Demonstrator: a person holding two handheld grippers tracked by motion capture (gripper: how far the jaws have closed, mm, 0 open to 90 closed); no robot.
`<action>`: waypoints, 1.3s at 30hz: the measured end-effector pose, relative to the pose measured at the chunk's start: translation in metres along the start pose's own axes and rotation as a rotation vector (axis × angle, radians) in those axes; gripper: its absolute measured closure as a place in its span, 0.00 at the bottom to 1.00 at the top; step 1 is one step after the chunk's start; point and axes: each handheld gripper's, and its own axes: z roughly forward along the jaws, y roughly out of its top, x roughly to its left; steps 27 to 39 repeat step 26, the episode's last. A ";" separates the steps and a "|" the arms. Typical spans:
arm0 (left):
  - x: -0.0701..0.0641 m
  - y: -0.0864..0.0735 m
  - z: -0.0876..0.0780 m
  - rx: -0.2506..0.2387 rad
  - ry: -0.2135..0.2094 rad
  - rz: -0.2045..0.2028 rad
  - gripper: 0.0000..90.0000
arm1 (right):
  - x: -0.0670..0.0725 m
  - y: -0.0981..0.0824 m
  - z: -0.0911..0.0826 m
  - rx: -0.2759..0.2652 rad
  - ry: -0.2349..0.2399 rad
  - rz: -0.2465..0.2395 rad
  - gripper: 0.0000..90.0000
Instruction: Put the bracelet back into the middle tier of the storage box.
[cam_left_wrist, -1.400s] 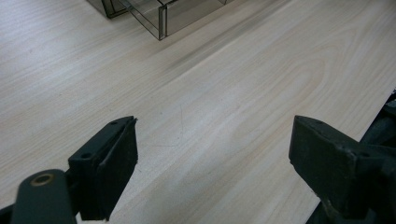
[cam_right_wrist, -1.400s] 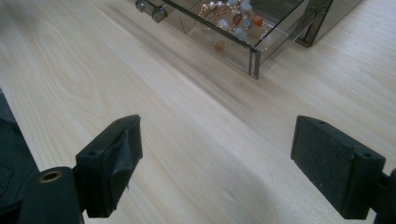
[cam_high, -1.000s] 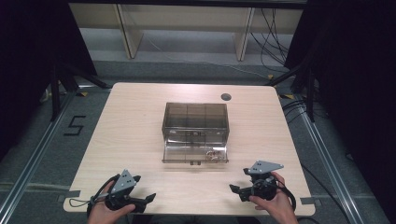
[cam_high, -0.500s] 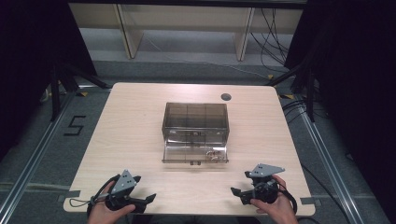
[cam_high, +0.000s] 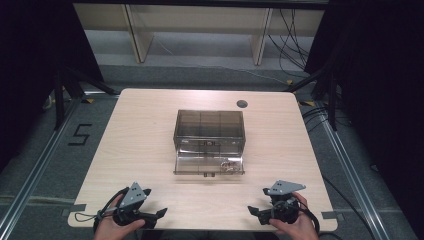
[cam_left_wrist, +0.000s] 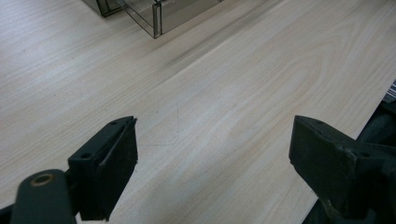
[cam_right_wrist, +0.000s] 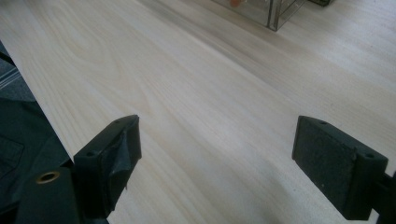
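A smoky clear plastic box (cam_high: 209, 125) stands at the middle of the light wooden table (cam_high: 150, 125). Its bottom drawer (cam_high: 200, 166) is pulled out toward me, with small items (cam_high: 229, 165) in its right end. My left gripper (cam_high: 156, 218) rests near the table's front left edge, jaws wide open and pointing right, nothing between them. My right gripper (cam_high: 254, 213) sits near the front right edge, also open and empty, pointing left. In the left gripper view the open jaws (cam_left_wrist: 215, 128) frame bare wood, with the box corner (cam_left_wrist: 154, 14) far off. The right gripper (cam_right_wrist: 217, 123) sees the box corner (cam_right_wrist: 266, 11) too.
A dark round grommet (cam_high: 242, 104) sits in the table's far right part. Metal rails and floor tape with a "5" mark (cam_high: 80, 135) lie left of the table. Shelf legs and cables (cam_high: 290, 45) stand behind it.
Both grippers have slid slightly toward the near edge of the table, the right a little more. Their jaws stay open. The box and drawer have not moved.
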 end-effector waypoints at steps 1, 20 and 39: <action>0.000 0.000 0.000 0.001 0.000 0.001 0.17 | 0.000 -0.001 0.000 -0.003 -0.007 -0.005 0.19; -0.001 0.000 0.000 0.004 0.002 0.000 0.17 | 0.006 -0.014 -0.005 0.017 -0.008 0.026 0.19; -0.001 0.000 0.001 0.005 -0.001 -0.004 0.17 | 0.003 -0.015 -0.004 0.020 -0.015 0.025 0.19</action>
